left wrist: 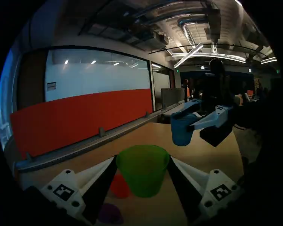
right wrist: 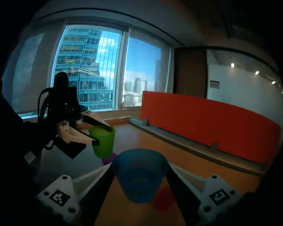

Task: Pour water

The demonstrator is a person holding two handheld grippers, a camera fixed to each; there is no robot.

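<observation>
You have a cup in each gripper: your left gripper [left wrist: 142,162] is clamped on the green cup [left wrist: 143,175], your right gripper [right wrist: 140,167] on the blue cup [right wrist: 139,182]. Both cups are upright, raised above the table [left wrist: 205,156], near each other but apart. The pour has not begun. Next, bring one rim over the other cup's mouth and tip slowly — which cup holds water I cannot tell.
</observation>
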